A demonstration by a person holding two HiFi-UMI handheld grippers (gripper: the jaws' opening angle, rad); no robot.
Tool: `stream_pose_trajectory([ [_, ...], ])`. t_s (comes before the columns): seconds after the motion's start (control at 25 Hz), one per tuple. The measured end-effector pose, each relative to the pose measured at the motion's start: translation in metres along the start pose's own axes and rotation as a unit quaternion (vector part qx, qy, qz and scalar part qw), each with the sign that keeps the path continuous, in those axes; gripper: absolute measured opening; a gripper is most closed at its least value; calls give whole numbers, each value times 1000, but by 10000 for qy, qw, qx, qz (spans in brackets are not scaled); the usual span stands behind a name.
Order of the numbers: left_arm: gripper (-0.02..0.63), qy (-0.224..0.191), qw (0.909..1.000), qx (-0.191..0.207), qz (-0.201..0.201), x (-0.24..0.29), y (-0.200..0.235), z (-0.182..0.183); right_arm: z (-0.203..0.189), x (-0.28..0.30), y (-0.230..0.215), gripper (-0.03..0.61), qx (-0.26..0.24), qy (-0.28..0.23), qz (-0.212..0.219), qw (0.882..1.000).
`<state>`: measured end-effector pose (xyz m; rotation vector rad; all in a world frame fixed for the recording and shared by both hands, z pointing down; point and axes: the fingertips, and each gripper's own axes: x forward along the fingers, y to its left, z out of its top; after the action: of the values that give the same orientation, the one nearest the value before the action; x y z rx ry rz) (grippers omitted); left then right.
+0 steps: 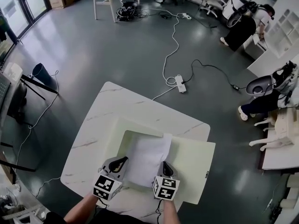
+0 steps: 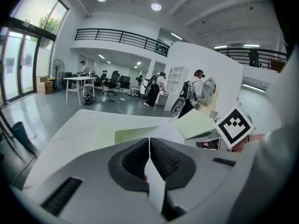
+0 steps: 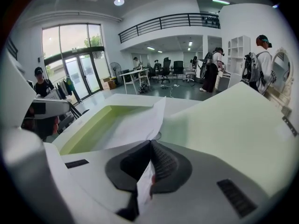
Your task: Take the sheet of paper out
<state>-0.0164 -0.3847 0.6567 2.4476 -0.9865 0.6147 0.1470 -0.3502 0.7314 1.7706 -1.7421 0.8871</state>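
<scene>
Paper (image 1: 148, 155) between left gripper (image 1: 120, 163), right gripper (image 1: 167, 167)

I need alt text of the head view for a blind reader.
The left gripper and the right gripper each pinch the near edge of a white sheet of paper over an open pale green box on a white table.

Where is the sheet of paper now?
Head view, bottom centre: the sheet of paper is over the pale green box, its near corners pinched by the left tool and the right tool.
</scene>
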Motion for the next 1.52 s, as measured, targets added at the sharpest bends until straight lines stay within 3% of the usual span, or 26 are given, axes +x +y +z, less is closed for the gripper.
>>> stream_pose_trajectory([
  [0.76, 28, -1039, 9932, 483, 198, -114, -92, 58, 45, -167, -24, 18, -435, -1261, -319, 9906],
  [1.16, 28, -1524, 9855, 710, 221, -181, -161, 69, 55, -287, -29, 18, -575, -2193, -398, 9731],
  [1.52, 28, -1851, 9781, 932, 196, -240, -223, 59, 28, -394, -39, 18, -623, -2889, -451, 9543],
])
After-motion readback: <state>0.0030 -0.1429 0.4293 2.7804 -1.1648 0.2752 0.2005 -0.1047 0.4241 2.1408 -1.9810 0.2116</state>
